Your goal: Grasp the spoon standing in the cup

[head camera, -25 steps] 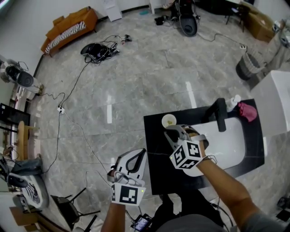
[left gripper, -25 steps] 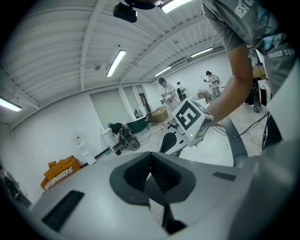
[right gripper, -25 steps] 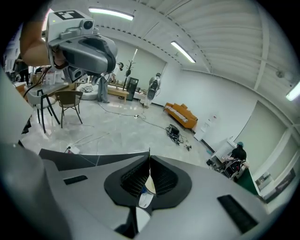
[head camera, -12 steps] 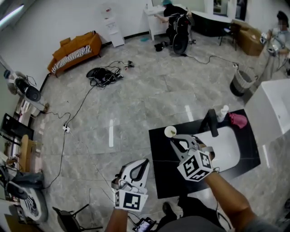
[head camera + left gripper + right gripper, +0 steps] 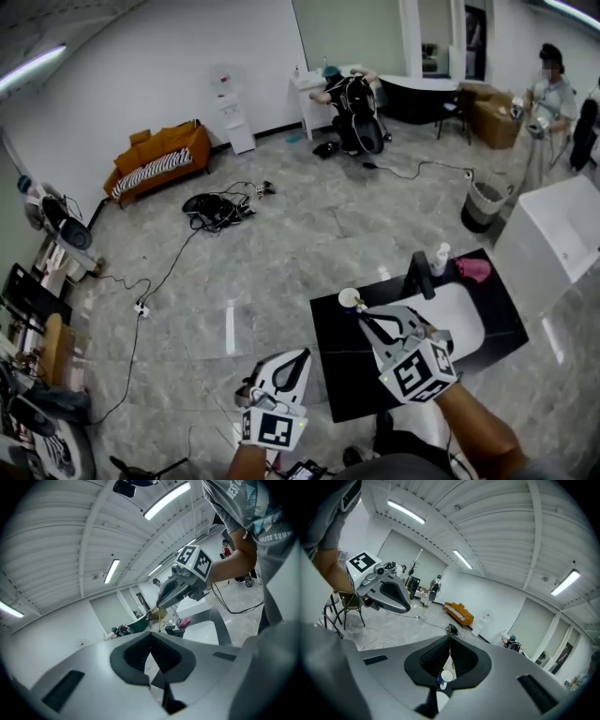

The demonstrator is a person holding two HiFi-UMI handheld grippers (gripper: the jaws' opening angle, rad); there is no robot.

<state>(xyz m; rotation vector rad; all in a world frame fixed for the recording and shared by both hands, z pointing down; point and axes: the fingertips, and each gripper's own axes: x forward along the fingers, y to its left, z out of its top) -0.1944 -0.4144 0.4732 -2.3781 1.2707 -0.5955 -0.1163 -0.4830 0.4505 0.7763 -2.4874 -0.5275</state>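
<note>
We are looking down on two handheld grippers, one cup and one spoon. The right gripper (image 5: 362,317) is reaching over one black, flat-topped table (image 5: 336,375). Its grey jaws are pressing together on the thin, straw-coloured handle of the spoon (image 5: 159,619), which the left gripper view shows hanging straight down from the jaw tips. We cannot tell whether the spoon's lower end is sitting inside the cup. The cup (image 5: 350,299) is round, white and smooth, with a yellowish inside. It is standing on the table's far corner, at 11 o'clock from those tips and just beside them. In the right gripper view its circular rim is showing through the gap beneath the closed jaws. The left gripper (image 5: 304,354) is hovering off the table, at 8 o'clock from the right one and well apart from the cup. Its jaws are meeting at the tips with nothing between them. Set into the table at 3 o'clock from the cup is one white, rounded basin (image 5: 466,314). Along its far edge we are counting one black angular faucet (image 5: 419,273), one pale bottle (image 5: 439,256) and one crumpled pink cloth (image 5: 473,270). One glossy, grey-veined stone floor (image 5: 281,244) is spreading around the table. One orange sofa (image 5: 159,159) is standing at 10 o'clock by the far wall.
</note>
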